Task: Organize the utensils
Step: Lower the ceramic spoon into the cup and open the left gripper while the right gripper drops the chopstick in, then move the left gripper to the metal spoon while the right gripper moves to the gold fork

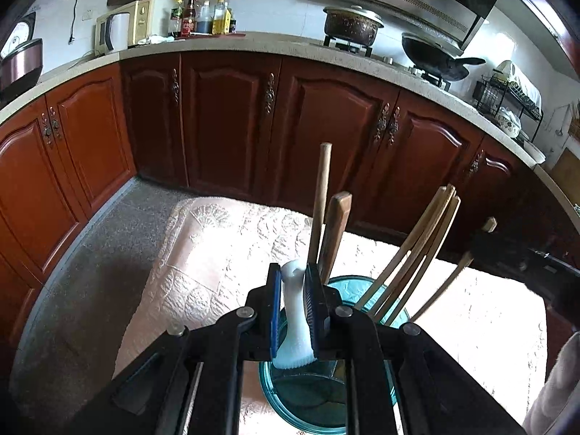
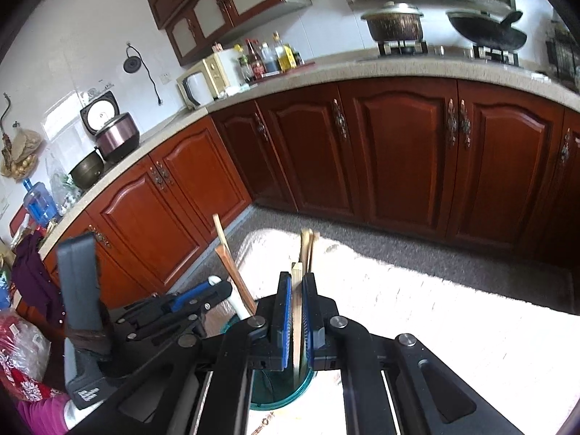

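A teal glass holder [image 1: 319,398] stands on a pale embossed tablecloth [image 1: 217,253]. Two wooden handles [image 1: 335,232] and several wooden chopsticks [image 1: 420,246] stand in it. My left gripper [image 1: 296,282] is shut on a white utensil handle [image 1: 295,319] that reaches down into the holder. In the right wrist view my right gripper [image 2: 296,282] is shut on a wooden chopstick [image 2: 297,311] standing in the holder [image 2: 279,391]. The left gripper [image 2: 214,284] shows there at the left, still on the white handle [image 2: 237,304].
Red-brown kitchen cabinets [image 1: 224,116] line the far side under a stone counter [image 1: 253,45] with a microwave [image 1: 130,25], bottles, a pot [image 1: 351,23] and a wok [image 1: 435,54]. Grey floor [image 1: 90,272] lies left of the table. A dish rack [image 1: 507,98] stands at the right.
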Available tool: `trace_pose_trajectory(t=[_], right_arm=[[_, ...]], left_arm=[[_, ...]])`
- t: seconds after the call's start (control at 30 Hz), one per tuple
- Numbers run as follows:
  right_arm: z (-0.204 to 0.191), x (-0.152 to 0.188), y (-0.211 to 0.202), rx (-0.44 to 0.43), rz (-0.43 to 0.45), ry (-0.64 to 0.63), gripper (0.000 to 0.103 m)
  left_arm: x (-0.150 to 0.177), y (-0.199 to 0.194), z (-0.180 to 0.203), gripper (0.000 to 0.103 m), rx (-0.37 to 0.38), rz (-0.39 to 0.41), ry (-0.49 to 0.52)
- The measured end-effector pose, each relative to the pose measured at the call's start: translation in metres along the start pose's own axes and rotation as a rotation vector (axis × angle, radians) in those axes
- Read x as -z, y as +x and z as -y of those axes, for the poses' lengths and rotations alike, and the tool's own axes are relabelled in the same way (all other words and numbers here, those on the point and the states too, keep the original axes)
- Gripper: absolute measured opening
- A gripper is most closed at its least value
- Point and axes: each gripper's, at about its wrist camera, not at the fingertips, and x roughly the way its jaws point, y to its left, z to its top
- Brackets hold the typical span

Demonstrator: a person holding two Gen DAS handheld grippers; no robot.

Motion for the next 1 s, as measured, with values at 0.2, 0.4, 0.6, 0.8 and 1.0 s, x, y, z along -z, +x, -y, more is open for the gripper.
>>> trace_pose_trajectory(t=[0.2, 0.4, 0.6, 0.8, 1.0], right_arm=[[0.007, 0.010, 0.007, -0.002, -0.018, 0.025, 0.018], [0.013, 0.018, 0.003, 0.007, -0.028, 0.045, 0.021], [0.012, 0.031, -0.005, 0.020, -0.042, 0.039, 0.024], [0.023, 0.053, -0.014, 0.049, -0.066, 0.062, 0.026], [0.043, 0.096, -0.002, 0.091, -0.166, 0.077, 0.035]], left_arm=[[0.003, 0.001, -0.005, 0.015, 0.014, -0.023, -0.038], [0.006, -0.003, -0.003, 0.030, 0.024, -0.024, -0.033], [0.016, -0.015, 0.000, 0.047, 0.022, -0.009, -0.010], [0.023, -0.027, 0.004, 0.052, 0.018, 0.002, 0.016], [0.031, -0.041, 0.009, 0.059, 0.033, 0.011, 0.039]])
